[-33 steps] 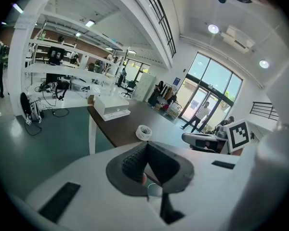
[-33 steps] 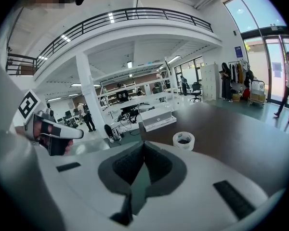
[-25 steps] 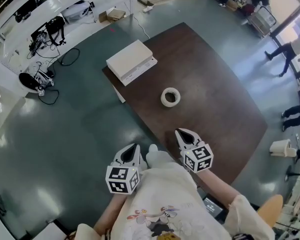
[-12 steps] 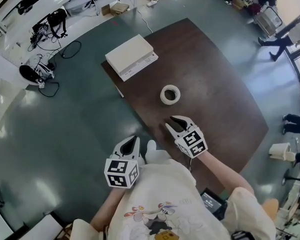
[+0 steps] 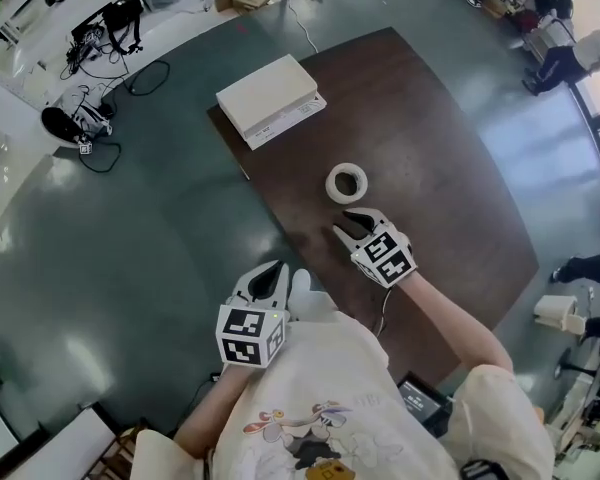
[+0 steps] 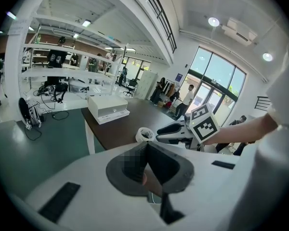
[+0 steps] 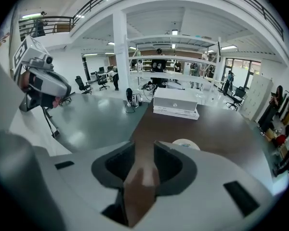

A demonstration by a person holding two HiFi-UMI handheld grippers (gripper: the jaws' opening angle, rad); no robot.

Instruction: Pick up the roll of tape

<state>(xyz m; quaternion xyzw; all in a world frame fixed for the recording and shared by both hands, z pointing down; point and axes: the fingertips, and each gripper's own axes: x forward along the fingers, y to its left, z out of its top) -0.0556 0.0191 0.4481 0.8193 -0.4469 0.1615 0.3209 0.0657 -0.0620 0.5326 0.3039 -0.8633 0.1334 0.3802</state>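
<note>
head view: right gripper [image 5: 346, 224] jaws just opened wide, empty, near tape roll [image 5: 346, 183] on counter [image 5: 440, 138]; white box [image 5: 270, 96] beyond; left gripper [image 5: 273, 276] jaws closed.

Big lab/office hall w/ equipment shelves [image 6: 53, 73], office chairs [image 7: 102, 82] (mezzanine [image 7: 53, 20] overhead)

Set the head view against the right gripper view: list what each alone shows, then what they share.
Head view only: the person's patterned shirt and right forearm. Right gripper view only: the balcony railing, a white column, office chairs. Both: the roll of tape, the white box, the brown table, the left gripper.
</note>
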